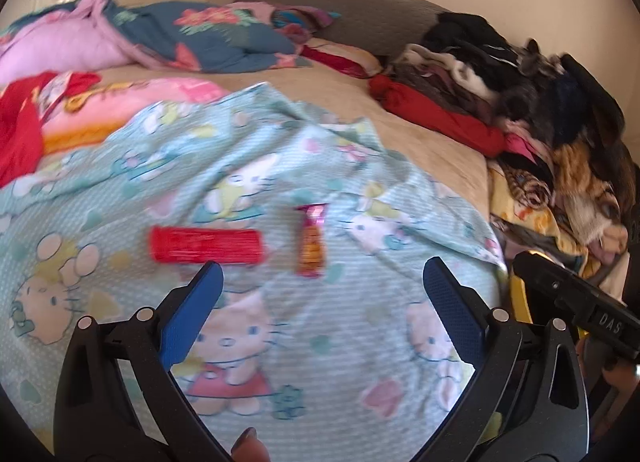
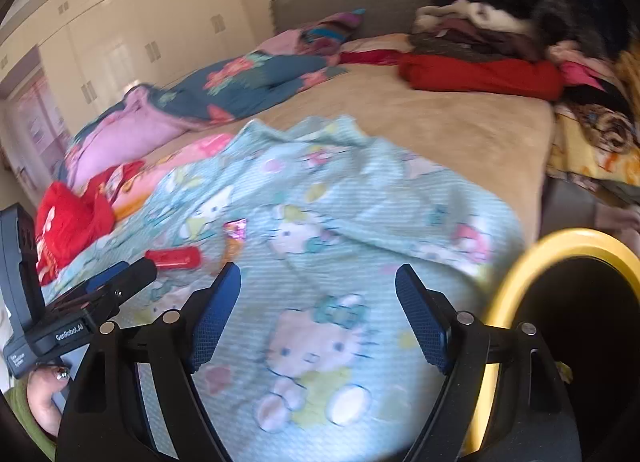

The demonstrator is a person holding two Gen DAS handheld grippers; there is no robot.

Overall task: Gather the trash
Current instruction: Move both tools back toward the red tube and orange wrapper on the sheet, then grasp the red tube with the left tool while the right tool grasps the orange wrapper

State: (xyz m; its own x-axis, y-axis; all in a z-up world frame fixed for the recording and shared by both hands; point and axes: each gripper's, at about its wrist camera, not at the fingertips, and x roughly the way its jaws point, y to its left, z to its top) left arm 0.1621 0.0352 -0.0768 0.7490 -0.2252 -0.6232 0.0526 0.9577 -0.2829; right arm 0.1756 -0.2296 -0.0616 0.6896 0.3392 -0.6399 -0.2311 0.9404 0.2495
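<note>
Wrappers (image 1: 311,240) seemingly mid-blanket (image 1: 280,322), clear around.

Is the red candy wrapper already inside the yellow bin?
No, the long red wrapper lies on the light blue cartoon-cat blanket, apart from the yellow-rimmed bin.

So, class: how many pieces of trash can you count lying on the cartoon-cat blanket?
2. A red wrapper lies flat on the blanket; a smaller orange-and-pink wrapper lies just to its right, apart from it. More may be hidden in the blanket's folds.
</note>
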